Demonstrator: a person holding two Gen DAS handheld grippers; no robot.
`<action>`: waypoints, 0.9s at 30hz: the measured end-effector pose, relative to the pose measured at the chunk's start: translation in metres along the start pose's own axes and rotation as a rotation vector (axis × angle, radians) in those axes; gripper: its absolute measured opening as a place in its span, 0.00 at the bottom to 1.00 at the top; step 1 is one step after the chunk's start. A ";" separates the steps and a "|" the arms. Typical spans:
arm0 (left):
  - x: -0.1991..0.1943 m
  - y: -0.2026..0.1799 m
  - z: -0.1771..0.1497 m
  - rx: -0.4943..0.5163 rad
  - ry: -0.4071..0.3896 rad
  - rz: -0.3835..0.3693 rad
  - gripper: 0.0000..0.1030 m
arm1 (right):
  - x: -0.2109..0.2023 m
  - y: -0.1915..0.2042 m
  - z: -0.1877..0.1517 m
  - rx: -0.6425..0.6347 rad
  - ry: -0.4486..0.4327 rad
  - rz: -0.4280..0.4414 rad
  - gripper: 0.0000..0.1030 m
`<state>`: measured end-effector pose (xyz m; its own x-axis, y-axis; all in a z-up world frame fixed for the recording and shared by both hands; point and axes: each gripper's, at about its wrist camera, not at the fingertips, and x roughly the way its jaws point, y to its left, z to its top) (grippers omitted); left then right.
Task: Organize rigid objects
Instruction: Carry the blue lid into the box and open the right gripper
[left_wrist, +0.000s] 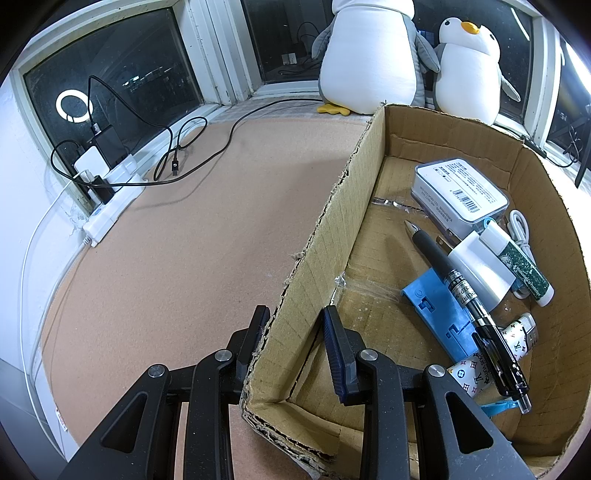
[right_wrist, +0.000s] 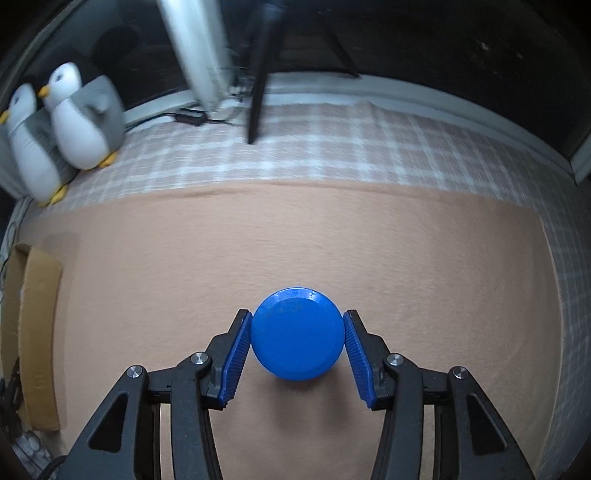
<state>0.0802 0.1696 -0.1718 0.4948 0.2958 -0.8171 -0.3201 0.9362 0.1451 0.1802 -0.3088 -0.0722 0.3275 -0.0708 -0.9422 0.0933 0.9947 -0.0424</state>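
The left tool (left_wrist: 293, 325) sits at six o'clock in its own view, nearly closed, with its two fingers straddling the near left wall of a cardboard box (left_wrist: 332, 221): one pad presses the outside of the wall, the other the inside, so the wall is pinched between them. Inside the box, toward four o'clock, a black pen (left_wrist: 469, 295) lies slanted across a blue plastic piece (left_wrist: 439, 317) and a white patterned lighter (left_wrist: 517, 332). Past them, at about three o'clock, lie a white charger block (left_wrist: 480, 266) and a white tube with a green label (left_wrist: 517, 258), with a coiled white cable (left_wrist: 519, 225) beside them. Farther in, at two o'clock, a white lidded case (left_wrist: 458, 192) rests on the box floor. Beyond the box, at twelve to one o'clock, two plush penguins (left_wrist: 369, 55) stand against the window. At ten o'clock a white power strip (left_wrist: 110, 199) with black cables lies on the brown surface (left_wrist: 203, 240).

In the right wrist view, the right tool (right_wrist: 297, 345) is partly open at six o'clock, and a round blue cap (right_wrist: 297, 334) fills the gap between its blue pads; the left pad touches the cap's edge and the right pad sits just at its rim. Whether the cap tops a taller container I cannot tell. The edge of the cardboard box shows at nine o'clock, and a checked cloth (right_wrist: 369, 144) lies at twelve o'clock.
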 end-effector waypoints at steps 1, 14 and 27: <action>0.000 0.000 0.000 0.000 0.000 0.000 0.30 | -0.004 0.009 -0.001 -0.022 -0.011 0.006 0.45; -0.001 0.001 0.001 -0.003 -0.001 0.000 0.30 | -0.062 0.156 -0.019 -0.333 -0.133 0.138 0.45; -0.001 0.001 0.001 -0.003 -0.002 -0.001 0.30 | -0.074 0.258 -0.042 -0.497 -0.150 0.262 0.45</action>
<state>0.0800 0.1702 -0.1706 0.4964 0.2954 -0.8163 -0.3220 0.9359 0.1429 0.1410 -0.0436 -0.0273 0.4128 0.2089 -0.8866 -0.4495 0.8933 0.0012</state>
